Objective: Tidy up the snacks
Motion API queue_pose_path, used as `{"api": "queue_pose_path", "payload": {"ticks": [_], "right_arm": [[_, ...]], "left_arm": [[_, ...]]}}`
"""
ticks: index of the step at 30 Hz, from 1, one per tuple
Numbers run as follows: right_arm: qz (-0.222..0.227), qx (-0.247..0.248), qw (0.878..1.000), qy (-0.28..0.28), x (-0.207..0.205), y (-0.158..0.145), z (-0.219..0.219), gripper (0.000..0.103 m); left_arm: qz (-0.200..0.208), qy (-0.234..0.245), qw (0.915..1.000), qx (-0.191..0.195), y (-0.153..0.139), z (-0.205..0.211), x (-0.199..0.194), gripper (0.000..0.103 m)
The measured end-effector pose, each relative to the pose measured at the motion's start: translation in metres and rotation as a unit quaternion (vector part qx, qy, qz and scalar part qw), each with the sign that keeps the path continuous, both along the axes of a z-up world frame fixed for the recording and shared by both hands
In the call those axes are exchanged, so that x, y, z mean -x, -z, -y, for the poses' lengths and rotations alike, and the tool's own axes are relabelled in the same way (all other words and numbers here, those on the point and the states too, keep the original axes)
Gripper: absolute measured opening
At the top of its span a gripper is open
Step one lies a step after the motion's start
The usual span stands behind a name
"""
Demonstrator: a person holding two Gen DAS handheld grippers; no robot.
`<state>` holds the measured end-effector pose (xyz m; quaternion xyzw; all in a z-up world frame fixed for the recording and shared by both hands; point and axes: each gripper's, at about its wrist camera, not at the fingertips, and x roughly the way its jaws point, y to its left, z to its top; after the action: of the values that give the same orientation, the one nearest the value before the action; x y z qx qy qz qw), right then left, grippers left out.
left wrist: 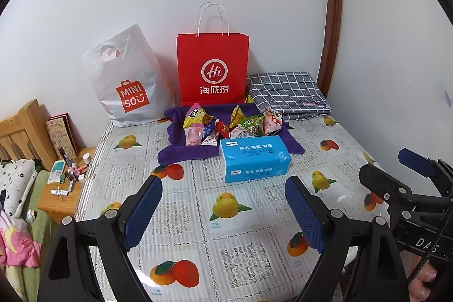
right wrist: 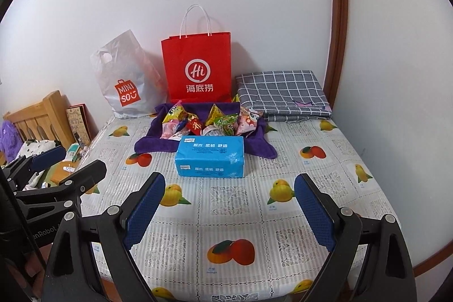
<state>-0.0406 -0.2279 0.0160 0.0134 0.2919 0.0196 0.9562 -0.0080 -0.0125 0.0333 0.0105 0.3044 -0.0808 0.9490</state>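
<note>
Snack packets (left wrist: 226, 122) in many colours, small and made of shiny foil or plastic, are piled together on a purple fleece cloth (left wrist: 181, 153) at the far side of the table. This table is covered with a white plastic tablecloth (left wrist: 203, 220) printed with mangoes and oranges. A light blue soft pack of tissues (left wrist: 256, 157) is placed just in front of the pile, partly on the purple cloth. Behind the snacks a red paper bag with white string handles (left wrist: 213, 65) is stood upright against the white wall. Beside it a grey plastic shopping bag with a red logo (left wrist: 127, 81) is leaned. A folded grey cloth with a white check pattern (left wrist: 287, 91) is laid at the other side of the red bag.

Both tongs are held low over the near part of the table, well apart from the snacks. The left gripper (left wrist: 223, 214) is spread wide and nothing is gripped between its blue pads. The right gripper (right wrist: 229, 212) is spread wide too, and it is also empty.
</note>
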Motion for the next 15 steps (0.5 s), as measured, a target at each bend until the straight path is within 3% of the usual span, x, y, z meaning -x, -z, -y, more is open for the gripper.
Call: {"api": "queue_pose_path", "payload": {"ticks": [15], "right_arm": [[0.0,-0.003,1.0,0.001,0.0017,0.0001,0.0017,0.092]], "left_arm": [[0.0,0.002,1.0,0.0,-0.0006,-0.0004,0.0015,0.088]]}}
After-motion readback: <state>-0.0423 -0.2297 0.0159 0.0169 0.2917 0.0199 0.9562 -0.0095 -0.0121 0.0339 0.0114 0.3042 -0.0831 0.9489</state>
